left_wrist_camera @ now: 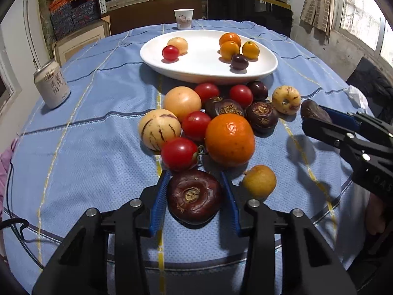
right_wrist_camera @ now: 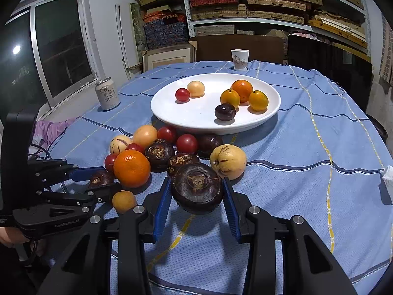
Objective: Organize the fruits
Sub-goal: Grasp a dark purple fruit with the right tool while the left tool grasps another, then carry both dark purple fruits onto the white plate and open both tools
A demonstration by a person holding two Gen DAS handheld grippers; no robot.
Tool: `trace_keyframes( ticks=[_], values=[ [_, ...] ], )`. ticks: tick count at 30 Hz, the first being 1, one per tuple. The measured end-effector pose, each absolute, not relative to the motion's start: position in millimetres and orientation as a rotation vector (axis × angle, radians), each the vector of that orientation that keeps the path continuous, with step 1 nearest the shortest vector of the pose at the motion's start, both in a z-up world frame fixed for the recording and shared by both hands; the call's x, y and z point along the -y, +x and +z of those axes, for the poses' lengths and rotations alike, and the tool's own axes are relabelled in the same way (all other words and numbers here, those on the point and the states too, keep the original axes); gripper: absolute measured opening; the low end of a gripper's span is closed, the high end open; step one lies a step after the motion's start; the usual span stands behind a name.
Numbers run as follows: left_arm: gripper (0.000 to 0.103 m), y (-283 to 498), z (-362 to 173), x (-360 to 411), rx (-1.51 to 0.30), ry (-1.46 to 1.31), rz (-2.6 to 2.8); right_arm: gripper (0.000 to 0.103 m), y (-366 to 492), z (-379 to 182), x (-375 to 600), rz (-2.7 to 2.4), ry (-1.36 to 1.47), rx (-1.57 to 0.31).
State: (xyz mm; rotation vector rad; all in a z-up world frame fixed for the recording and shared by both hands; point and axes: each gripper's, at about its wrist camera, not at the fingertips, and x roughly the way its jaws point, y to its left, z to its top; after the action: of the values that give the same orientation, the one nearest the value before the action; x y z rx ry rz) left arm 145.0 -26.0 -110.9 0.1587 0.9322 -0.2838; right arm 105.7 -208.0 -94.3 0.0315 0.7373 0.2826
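A white plate (left_wrist_camera: 265, 60) (right_wrist_camera: 270, 98) holds a cherry tomato, a pale yellow fruit, three oranges and a dark fruit. In front of it lies a pile of tomatoes, melons, an orange (left_wrist_camera: 229, 140) (right_wrist_camera: 132, 168) and dark water chestnuts. My left gripper (left_wrist_camera: 195, 196) is shut on a water chestnut (left_wrist_camera: 194, 196) that rests on the cloth; it also shows in the right wrist view (right_wrist_camera: 98, 180). My right gripper (right_wrist_camera: 196, 194) is shut on another water chestnut (right_wrist_camera: 196, 186) and holds it above the cloth; it shows at the right of the left wrist view (left_wrist_camera: 316, 118).
The table wears a blue striped cloth (left_wrist_camera: 98, 147). A drink can (left_wrist_camera: 51, 83) (right_wrist_camera: 106, 94) stands at the left, a paper cup (left_wrist_camera: 183, 19) (right_wrist_camera: 240, 59) behind the plate. A small yellow-brown fruit (left_wrist_camera: 259, 180) (right_wrist_camera: 124, 201) lies beside my left gripper. Crumpled tissue (left_wrist_camera: 356, 95) lies at the right edge.
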Motion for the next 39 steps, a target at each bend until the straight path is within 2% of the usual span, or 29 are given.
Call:
trace_keyframes(
  ticks=[39],
  values=[
    [0.041,126.3,-82.6,16.0,-0.849,0.134,-0.261,0.041,104.7,-92.8,211.1,0.264,0.044,-0.728]
  ],
)
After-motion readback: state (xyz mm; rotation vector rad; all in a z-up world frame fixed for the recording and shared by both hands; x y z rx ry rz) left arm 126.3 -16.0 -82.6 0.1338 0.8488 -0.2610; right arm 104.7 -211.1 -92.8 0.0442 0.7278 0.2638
